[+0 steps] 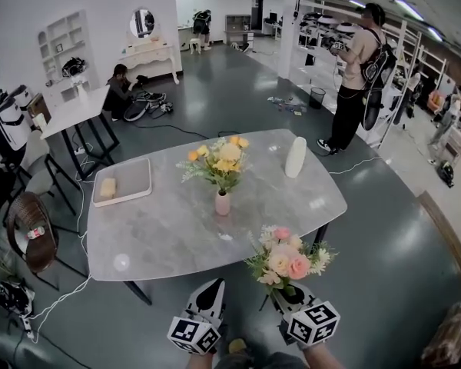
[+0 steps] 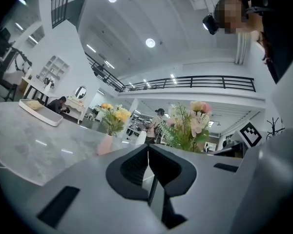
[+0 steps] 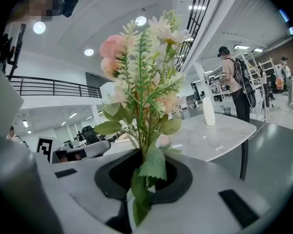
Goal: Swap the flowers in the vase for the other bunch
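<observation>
- Right gripper clamped on the green stems of the pink bunch, low down among the leaves. Stem ends below the jaws out of sight.
- Bunch held upright, off the near edge of the table and over the dark floor, close in front of the person.
- In the head view, right jaws hidden beneath blooms and foliage. Only the marker cube plainly visible there.
- Left gripper closed, pads meeting along a thin seam with nothing between. Raised just beside the right one, likewise short of the table's near edge.
- Yellow bunch standing in the small pink vase near the middle of the table, well apart from both grippers. Stems inside the vase not visible.
- In the left gripper view, foot of the vase cut off behind the gripper's own grey body. Yellow blooms small and soft-edged, pink bunch to their right with its lower stems hidden the same way.
- Tray toward the far left of the table, holding one pale yellowish lump, too small to identify.
- White bottle upright near the far right edge, apart from the vase. In the right gripper view, seen beyond the blooms, small and without detail.
- Beyond the table, a standing person with a backpack, and a crouching person on the floor at far left, both too distant for more.
</observation>
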{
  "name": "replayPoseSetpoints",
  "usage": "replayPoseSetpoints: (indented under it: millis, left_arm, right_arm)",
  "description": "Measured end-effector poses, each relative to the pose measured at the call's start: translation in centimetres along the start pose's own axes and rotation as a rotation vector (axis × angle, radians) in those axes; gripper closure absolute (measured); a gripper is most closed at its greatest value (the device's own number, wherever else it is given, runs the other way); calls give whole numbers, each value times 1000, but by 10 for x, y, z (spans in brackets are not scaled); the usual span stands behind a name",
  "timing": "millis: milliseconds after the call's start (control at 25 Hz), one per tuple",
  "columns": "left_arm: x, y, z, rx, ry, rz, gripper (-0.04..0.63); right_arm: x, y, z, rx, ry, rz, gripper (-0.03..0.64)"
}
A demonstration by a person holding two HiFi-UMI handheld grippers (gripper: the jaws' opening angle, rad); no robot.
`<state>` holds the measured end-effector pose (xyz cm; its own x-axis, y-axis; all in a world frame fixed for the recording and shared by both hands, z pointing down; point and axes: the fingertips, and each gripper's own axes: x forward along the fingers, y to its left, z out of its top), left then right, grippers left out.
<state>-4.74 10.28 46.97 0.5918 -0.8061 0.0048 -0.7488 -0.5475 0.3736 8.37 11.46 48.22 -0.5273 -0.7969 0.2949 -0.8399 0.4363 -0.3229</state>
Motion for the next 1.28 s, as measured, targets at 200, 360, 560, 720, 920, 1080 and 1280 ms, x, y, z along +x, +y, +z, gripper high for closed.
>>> replayPoseSetpoints:
  millis: [200,360,560,720,920,1080,1280]
  left_arm:
    - [16,1,-8,-17,12,-8,578]
    - [29,4,-12,-21,16,-8,578]
    - [53,14,-4,-16,12,20,578]
    - [76,23,1,-13,-5,45,578]
    - [107,34,1,-18,-4,61,578]
    - [128,32,-5,-22,0,49,578]
    - [146,37,-4,-11,-1,59,577]
  right_arm:
    - [9,-12,3,17,5,-8,554]
    - [22,-20,11,21,-2,-5,554]
    - [51,-27,29,7,3,35,554]
    - [71,-37,41,-13,14,71,554]
    - [92,-55,57,0,1,91,554]
    - [102,-71,61,11,-7,87,554]
    - [115,-81,68,21,-12,103,554]
